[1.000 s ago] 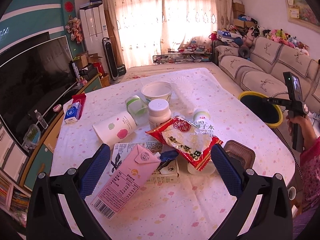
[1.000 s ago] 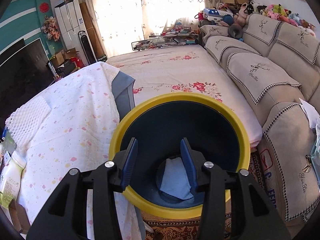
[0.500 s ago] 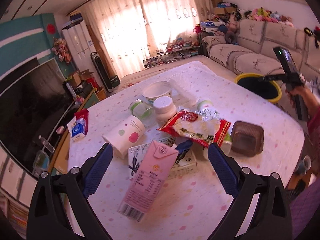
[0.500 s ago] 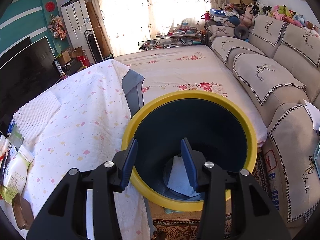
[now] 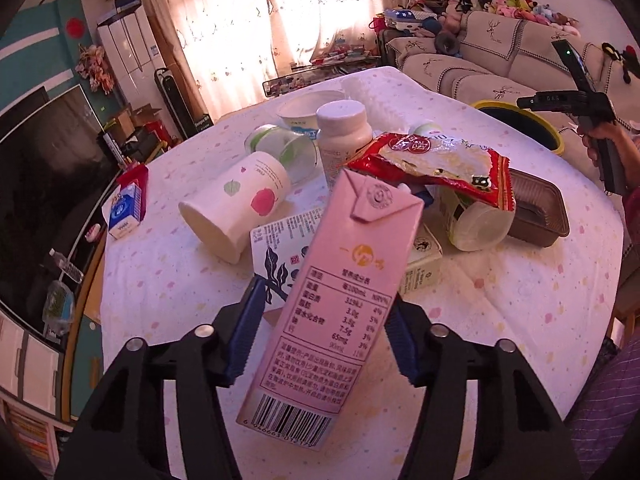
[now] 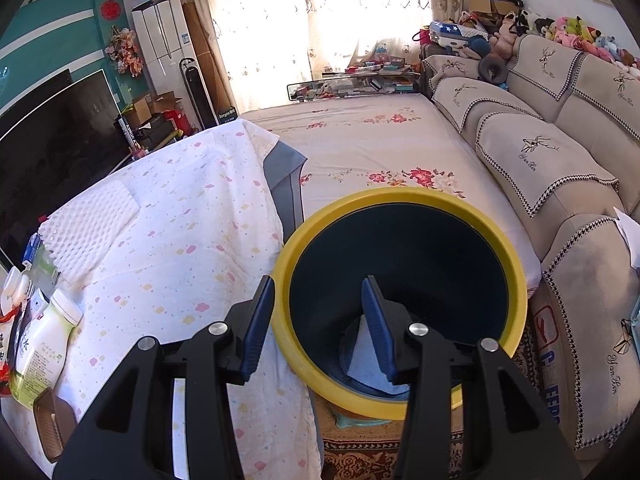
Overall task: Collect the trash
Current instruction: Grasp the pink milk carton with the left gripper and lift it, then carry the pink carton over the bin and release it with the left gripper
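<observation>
Left claw (image 5: 324, 320) pinching pink milk carton (image 5: 332, 300) (tilted) above tabletop (image 5: 520, 300), right claw (image 6: 318, 320) spread, empty, over yellow-rimmed trash bin (image 6: 400, 196)

Sunlight glows through lace curtains (image 6: 360, 20) at the top centre of the frame, over a low glass shelf (image 6: 352, 78) of clutter. A teal wall (image 6: 52, 48) fills the upper left, above a dark television (image 6: 52, 140); beside it stand a tall white cabinet (image 6: 164, 36) and what may be a tower fan (image 6: 192, 92). A beige sofa (image 6: 552, 152) runs down the right, stuffed toys (image 6: 572, 30) lining its back, and a floral sheet (image 6: 380, 148) spreads across the middle
</observation>
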`<state>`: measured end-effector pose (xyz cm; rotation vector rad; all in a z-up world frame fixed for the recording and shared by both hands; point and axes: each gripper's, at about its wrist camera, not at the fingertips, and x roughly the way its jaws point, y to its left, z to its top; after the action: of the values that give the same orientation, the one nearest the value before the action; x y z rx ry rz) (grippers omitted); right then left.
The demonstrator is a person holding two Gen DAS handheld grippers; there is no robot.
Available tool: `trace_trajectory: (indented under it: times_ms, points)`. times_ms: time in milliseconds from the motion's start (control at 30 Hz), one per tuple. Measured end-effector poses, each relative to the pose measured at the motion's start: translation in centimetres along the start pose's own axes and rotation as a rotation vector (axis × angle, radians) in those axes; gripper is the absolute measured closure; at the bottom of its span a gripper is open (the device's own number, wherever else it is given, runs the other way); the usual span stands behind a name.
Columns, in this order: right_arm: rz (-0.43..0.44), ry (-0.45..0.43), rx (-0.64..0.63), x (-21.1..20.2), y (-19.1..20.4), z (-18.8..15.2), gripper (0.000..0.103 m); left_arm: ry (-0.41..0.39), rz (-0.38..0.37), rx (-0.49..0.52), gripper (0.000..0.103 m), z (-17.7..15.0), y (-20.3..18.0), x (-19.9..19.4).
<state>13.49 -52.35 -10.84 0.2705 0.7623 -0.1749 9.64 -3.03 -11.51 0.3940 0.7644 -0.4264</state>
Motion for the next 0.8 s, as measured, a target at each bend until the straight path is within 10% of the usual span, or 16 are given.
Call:
trace_trajectory:
  times_ms: [467, 800]
  points:
    - [0.036, -0.027, 0.009, -0.9, 0.0, -0.1, 0.059, -0.031, 0.019, -0.106, 0.064, 3.0, -1.5, -3.7]
    - [0.020, -0.098, 0.008, -4.2, -1.6, -0.2, 0.059, -0.100, -0.068, -0.072, 0.064, 11.9, -7.8, -2.7]
